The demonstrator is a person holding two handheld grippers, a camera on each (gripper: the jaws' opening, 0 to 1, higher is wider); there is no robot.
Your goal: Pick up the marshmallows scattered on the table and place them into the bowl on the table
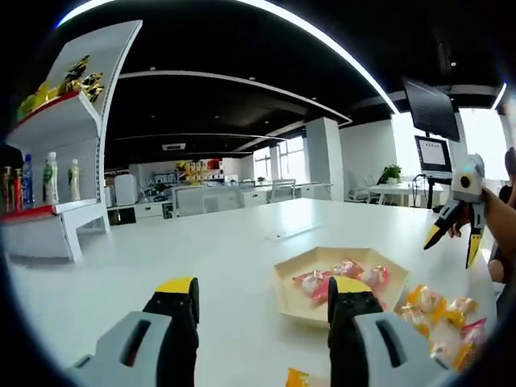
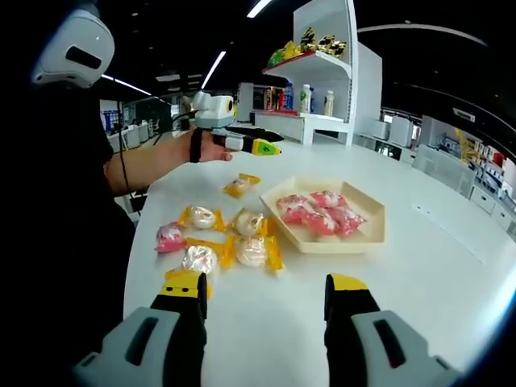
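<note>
Marshmallows [image 2: 230, 242] lie scattered on the table [image 2: 435, 266] ahead of my right gripper [image 2: 264, 294], its jaws apart and empty; more fill the bowl [image 2: 375, 222] beyond. My left gripper [image 1: 262, 294], also apart, faces the bowl.

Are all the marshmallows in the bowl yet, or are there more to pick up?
Not yet. Some pink wrapped marshmallows already lie in the bowl. Nothing is in hand: the right gripper and the left gripper both have open, empty jaws. Still left on the table are several wrapped marshmallows, like the pink one and the yellow ones beside the bowl.
</note>
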